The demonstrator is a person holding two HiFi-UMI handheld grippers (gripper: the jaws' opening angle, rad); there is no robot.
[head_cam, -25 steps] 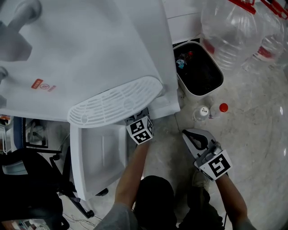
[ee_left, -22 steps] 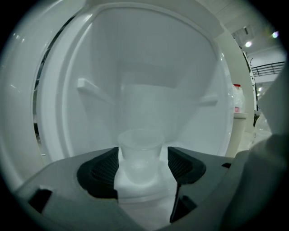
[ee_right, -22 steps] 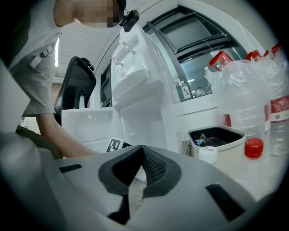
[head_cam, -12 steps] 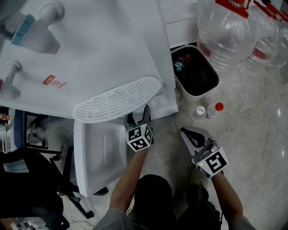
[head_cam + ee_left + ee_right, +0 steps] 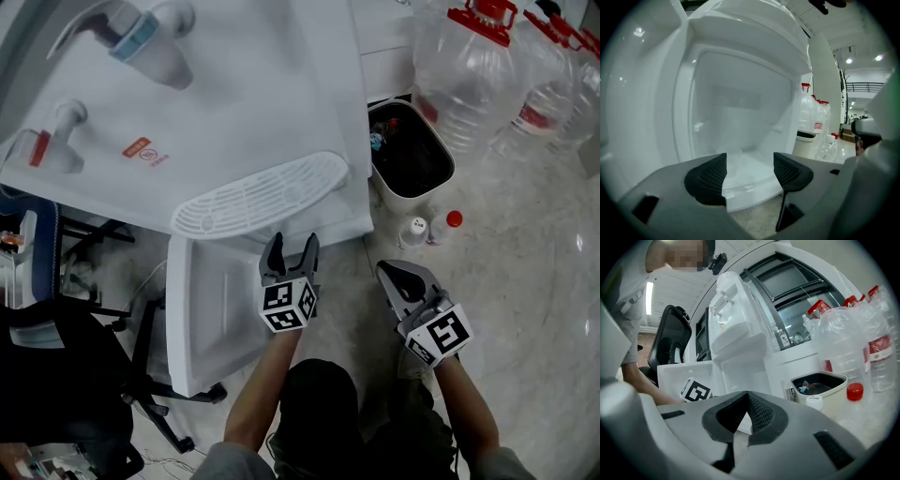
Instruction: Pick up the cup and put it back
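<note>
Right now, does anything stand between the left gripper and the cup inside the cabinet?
Nothing visible does. The cabinet door hangs open; the left gripper, jaws wide, closing slightly and empty, faces the faint cup on the cabinet floor.

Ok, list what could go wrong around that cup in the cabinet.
1. The clear cup is faint against the white cabinet; the left gripper is closing on nothing, short of it, so a grab may miss or tip it.
2. The open door stands beside that gripper and could be bumped.
3. Small bottles on the floor near the shut right gripper could be knocked over.
</note>
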